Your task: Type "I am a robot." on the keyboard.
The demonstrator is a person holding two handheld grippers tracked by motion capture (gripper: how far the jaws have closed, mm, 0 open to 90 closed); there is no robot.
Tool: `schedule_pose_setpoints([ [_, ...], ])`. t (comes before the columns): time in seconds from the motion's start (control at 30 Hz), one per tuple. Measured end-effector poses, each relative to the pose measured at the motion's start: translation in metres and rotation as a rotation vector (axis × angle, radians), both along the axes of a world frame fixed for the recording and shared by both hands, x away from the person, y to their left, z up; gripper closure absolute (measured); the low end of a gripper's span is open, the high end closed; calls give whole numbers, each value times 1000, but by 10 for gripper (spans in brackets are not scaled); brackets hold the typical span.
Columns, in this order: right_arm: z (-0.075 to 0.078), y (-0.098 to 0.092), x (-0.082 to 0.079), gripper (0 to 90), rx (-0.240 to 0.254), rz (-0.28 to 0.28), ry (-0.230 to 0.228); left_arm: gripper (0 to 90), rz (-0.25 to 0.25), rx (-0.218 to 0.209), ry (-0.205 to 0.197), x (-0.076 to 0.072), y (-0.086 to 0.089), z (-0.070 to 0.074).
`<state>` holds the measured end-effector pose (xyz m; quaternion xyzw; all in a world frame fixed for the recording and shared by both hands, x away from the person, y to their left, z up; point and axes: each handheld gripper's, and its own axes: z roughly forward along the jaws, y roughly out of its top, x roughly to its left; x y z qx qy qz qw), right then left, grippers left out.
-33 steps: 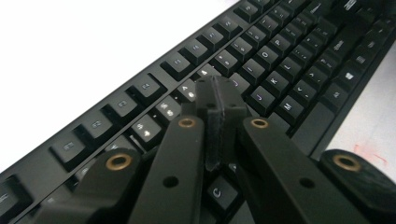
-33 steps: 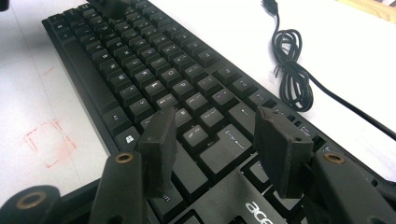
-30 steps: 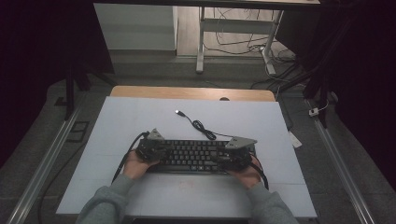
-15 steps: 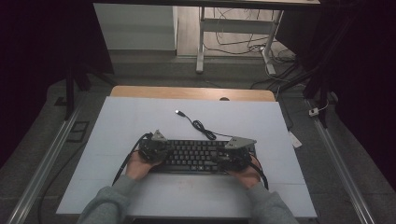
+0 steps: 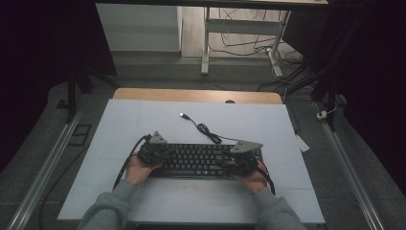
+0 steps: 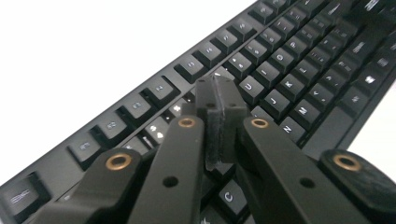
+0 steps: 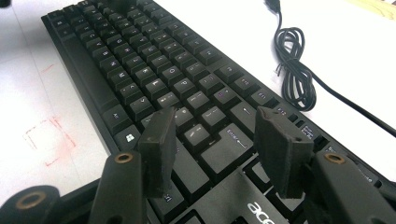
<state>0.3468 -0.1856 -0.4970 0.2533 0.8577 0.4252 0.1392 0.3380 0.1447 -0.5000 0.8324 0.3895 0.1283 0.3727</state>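
A black keyboard (image 5: 197,159) lies on the white table (image 5: 143,120), near its front edge. Its black USB cable (image 5: 203,128) runs off toward the back in a small coil. My left gripper (image 5: 154,149) hovers over the keyboard's left end; in the left gripper view its jaws are pressed flat together just above the keys (image 6: 261,65), so the left gripper (image 6: 219,95) is shut on nothing. My right gripper (image 5: 239,158) is over the keyboard's right end. In the right gripper view the right gripper (image 7: 212,128) stands open, its pads apart above the Enter key (image 7: 224,144).
The coiled cable (image 7: 294,70) lies on the table behind the keyboard. Faint red marks (image 7: 46,135) show on the table beside the keyboard's front edge. A wooden strip (image 5: 196,95) borders the table's far edge. Desk legs and loose cables (image 5: 268,52) stand on the floor beyond.
The left gripper has shifted slightly to the right over the keyboard's left end. The right gripper and the keyboard stay where they were.
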Motion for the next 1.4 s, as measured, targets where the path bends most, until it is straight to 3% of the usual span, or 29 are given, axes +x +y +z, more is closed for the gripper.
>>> schedule_pose_setpoints([
  [0.23, -1, 0, 0, 495, -3, -4, 4, 809, 25, -39, -17, -8, 19, 12],
  [0.47, 0, -1, 0, 493, 3, -1, 1, 476, 62, -48, -28, -19, 30, 16],
  [0.63, 0, -2, 0, 493, 10, 1, -1, 355, 76, -52, -10, -26, 35, 13],
  [0.83, 0, -1, 0, 492, 10, 2, -1, 300, 87, -47, 2, -31, 38, 11],
  [1.2, 1, 6, -1, 504, 15, 24, 9, 294, 97, -41, 3, -33, 41, 8],
  [1.3, 4, 14, -1, 572, 47, 48, 33, 293, 96, -38, 3, -33, 39, 7],
  [1.4, 6, 23, -2, 698, 40, 77, 41, 293, 95, -36, 1, -33, 39, 7],
])
